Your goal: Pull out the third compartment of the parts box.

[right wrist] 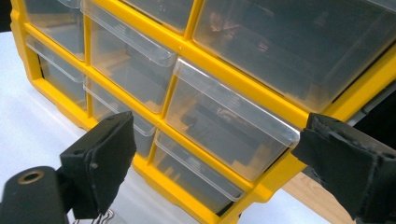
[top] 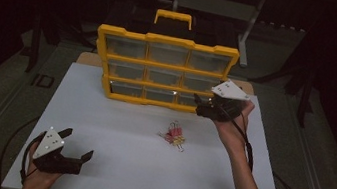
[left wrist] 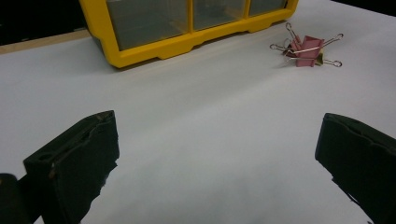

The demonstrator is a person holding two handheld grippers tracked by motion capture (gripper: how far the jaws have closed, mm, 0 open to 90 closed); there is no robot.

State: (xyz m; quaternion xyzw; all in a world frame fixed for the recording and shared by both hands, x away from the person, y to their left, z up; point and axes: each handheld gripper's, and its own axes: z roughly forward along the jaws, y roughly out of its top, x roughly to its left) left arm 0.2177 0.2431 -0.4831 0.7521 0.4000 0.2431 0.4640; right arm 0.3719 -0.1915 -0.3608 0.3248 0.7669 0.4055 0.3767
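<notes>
R gripper (top: 205, 106) is held up at the organizer's (top: 168, 39) lower-right corner, jaws wide, nothing between them. In the right gripper view the jaws frame the clear drawers; the middle-row end drawer (right wrist: 224, 126) sits between them, not touched.

L gripper (top: 79, 146) rests low on the board (top: 110, 166) at approx 7 o'clock, jaws wide too, empty, aimed toward 2 o'clock.

Clips (top: 175, 137): one small pile, pink w/ wire handles, near board centre, at approx 5 o'clock from the organizer, well apart from both grippers. Exact count can't be told; at least 2 bodies in the left gripper view (left wrist: 307, 49).

Organizer: 1, yellow frame, standing upright at 12 o'clock on the board, 9 drawers in a 3 x 3 grid, 1 yellow handle (top: 173, 17) on top.
</notes>
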